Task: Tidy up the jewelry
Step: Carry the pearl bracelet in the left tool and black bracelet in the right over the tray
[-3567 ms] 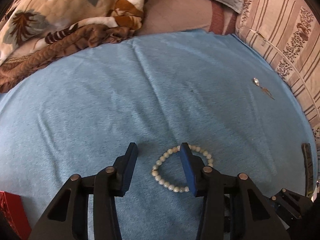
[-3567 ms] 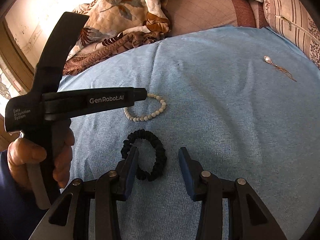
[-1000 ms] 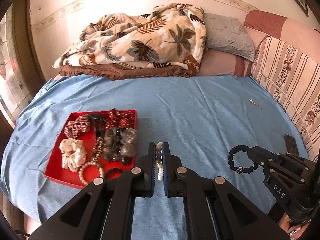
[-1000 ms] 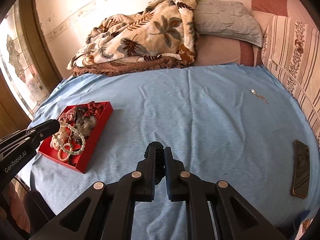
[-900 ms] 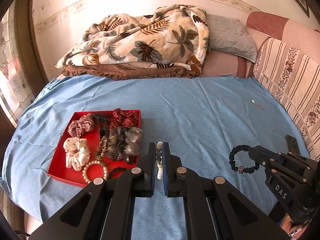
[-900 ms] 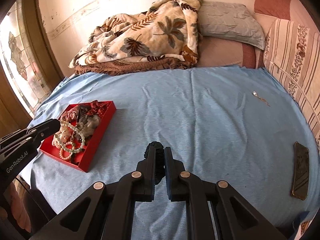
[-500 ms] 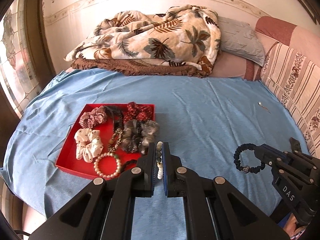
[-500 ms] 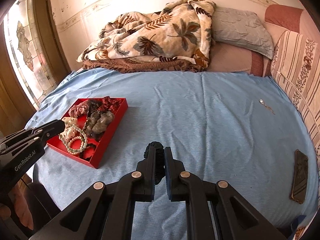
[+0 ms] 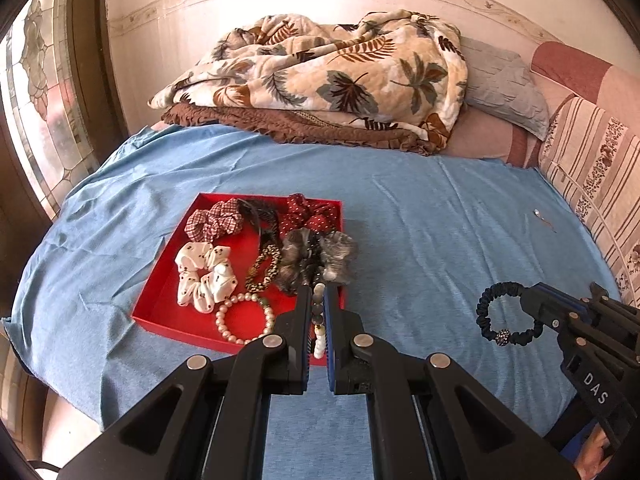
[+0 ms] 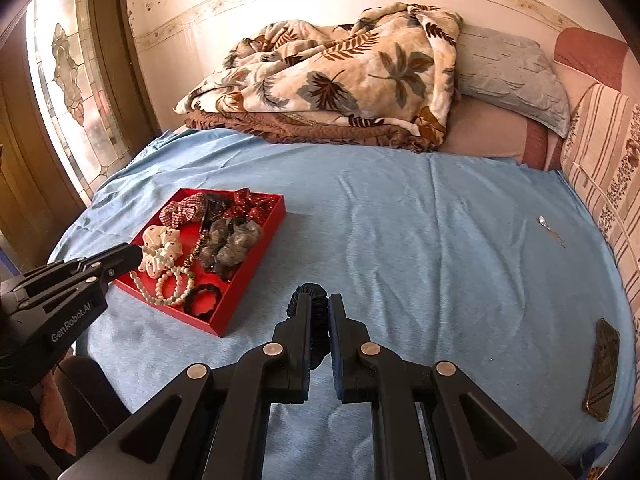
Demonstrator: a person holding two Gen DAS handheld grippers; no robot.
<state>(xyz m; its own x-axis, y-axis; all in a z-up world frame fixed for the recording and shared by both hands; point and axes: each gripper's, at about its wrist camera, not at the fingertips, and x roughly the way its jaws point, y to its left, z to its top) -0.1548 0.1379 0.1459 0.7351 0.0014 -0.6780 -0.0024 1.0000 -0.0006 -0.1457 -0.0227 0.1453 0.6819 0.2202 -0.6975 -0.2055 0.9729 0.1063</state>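
Note:
My left gripper (image 9: 318,300) is shut on a pale bead bracelet (image 9: 319,336), held above the near right corner of a red tray (image 9: 160,308) on the blue bed sheet. In the right wrist view the bracelet (image 10: 160,292) hangs from the left gripper (image 10: 136,254) over the tray (image 10: 240,300). My right gripper (image 10: 318,304) is shut on a black corded bracelet (image 10: 316,300), held above the sheet to the right of the tray; it shows in the left wrist view (image 9: 506,314). The tray holds several scrunchies and bracelets.
A small silver pendant (image 10: 550,230) lies on the sheet at the far right. A phone (image 10: 602,368) lies near the right edge. A leaf-print blanket (image 9: 328,80) and pillows are piled at the head of the bed.
Both grippers closed on their bracelets, lifted them off the sheet and have moved left toward the red tray. The tray now sits closer to the left gripper.

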